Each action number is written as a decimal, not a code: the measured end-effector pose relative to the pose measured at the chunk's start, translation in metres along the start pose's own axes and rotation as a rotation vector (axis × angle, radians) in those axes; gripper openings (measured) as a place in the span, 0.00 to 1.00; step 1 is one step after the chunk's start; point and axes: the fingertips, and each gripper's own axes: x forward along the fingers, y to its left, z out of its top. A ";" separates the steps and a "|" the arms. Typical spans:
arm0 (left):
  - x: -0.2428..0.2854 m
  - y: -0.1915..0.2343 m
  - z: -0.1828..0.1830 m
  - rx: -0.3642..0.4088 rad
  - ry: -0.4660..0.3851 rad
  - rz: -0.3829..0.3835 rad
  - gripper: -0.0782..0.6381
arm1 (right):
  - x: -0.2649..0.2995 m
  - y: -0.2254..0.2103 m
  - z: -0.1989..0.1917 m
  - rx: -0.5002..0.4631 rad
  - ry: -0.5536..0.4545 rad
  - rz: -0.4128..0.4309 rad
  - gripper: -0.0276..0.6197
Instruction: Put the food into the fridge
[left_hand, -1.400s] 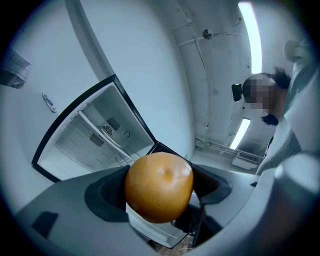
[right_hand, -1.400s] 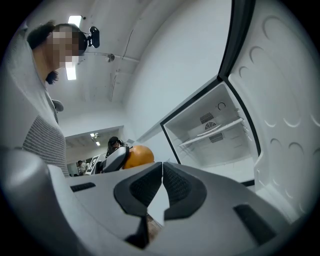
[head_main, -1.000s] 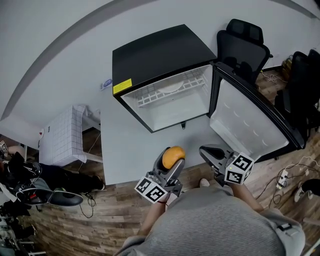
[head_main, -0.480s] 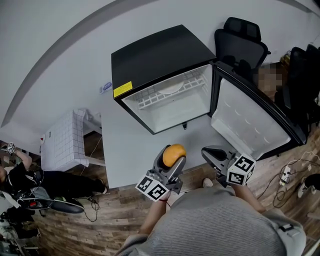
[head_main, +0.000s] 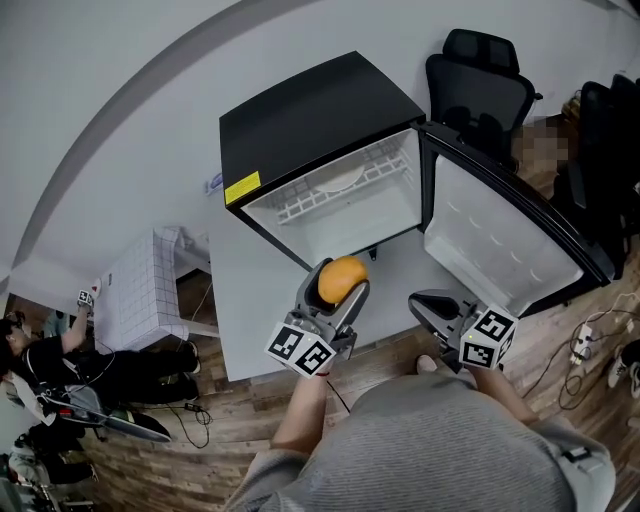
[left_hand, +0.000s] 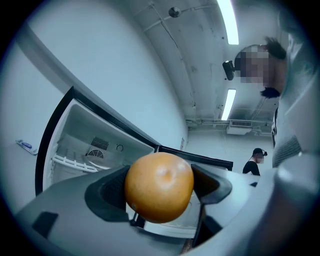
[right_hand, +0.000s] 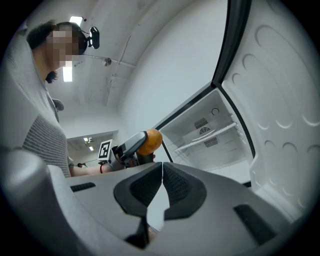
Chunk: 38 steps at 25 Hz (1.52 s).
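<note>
Just before the open fridge (head_main: 310, 115), an orange (left_hand: 159, 186) is being gripped between the wide-set jaws of the left gripper (head_main: 338, 288), with the cavity lying straight ahead. The right gripper (right_hand: 162, 177), jaws pressed together and empty, is being held farther back, nearer the door (head_main: 500, 250).

Left hand-held gripper (head_main: 340, 284) laden, right (head_main: 421, 303) closed.
</note>
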 end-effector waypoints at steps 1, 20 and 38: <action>0.004 0.003 0.003 0.014 0.003 0.001 0.65 | 0.000 -0.001 0.000 0.001 -0.002 0.001 0.06; 0.106 0.088 0.015 0.240 0.193 0.125 0.65 | -0.014 -0.004 -0.009 0.030 -0.008 0.007 0.06; 0.165 0.160 0.005 0.503 0.405 0.274 0.65 | -0.026 -0.026 -0.009 0.057 -0.016 -0.034 0.06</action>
